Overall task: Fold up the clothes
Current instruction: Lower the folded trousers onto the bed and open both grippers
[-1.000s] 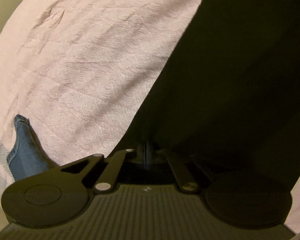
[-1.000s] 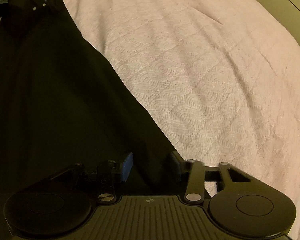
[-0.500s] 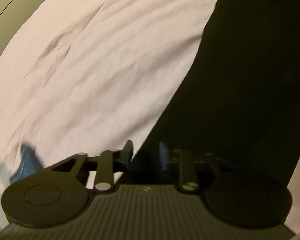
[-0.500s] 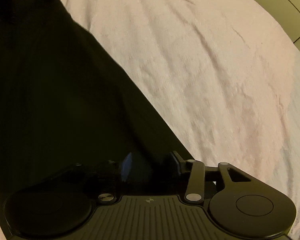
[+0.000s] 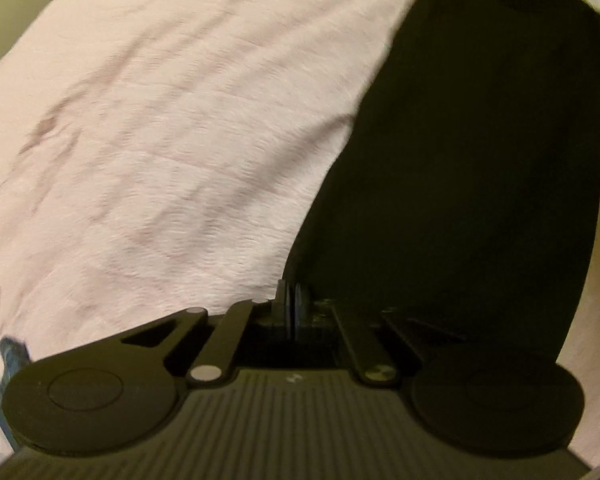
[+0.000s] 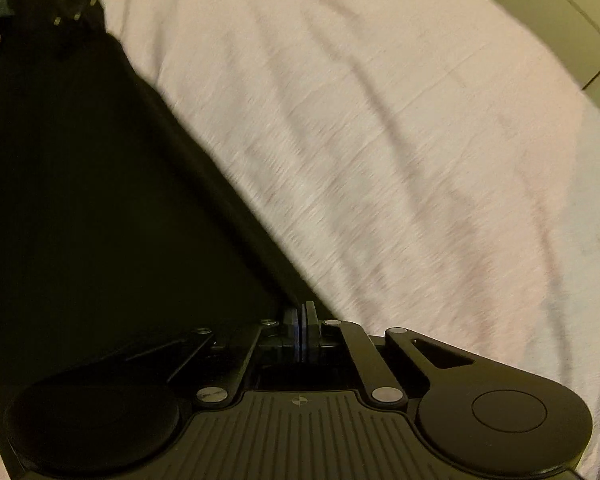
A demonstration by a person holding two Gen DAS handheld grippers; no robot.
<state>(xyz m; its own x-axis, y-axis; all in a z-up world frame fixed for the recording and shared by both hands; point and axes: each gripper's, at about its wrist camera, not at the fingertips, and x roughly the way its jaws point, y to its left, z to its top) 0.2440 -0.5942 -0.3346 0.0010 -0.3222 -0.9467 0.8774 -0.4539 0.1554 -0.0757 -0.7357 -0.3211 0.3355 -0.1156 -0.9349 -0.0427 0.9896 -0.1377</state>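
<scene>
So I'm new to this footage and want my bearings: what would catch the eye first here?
A big black garment stretched across a pale pink bedspread, dark against light. The left gripper pinches one edge of it, jaws closed; the right gripper pinches another edge. A scrap of blue denim peeks in at the left view's lower left.

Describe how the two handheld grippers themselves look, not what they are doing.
Both are matte black. The left gripper and right gripper each have a ribbed housing with a small round emblem, two large round discs at the sides, flat linkage bars with silver rivets, and blue-faced pads on narrow fingers. No cables, hands or sleeves show.
</scene>
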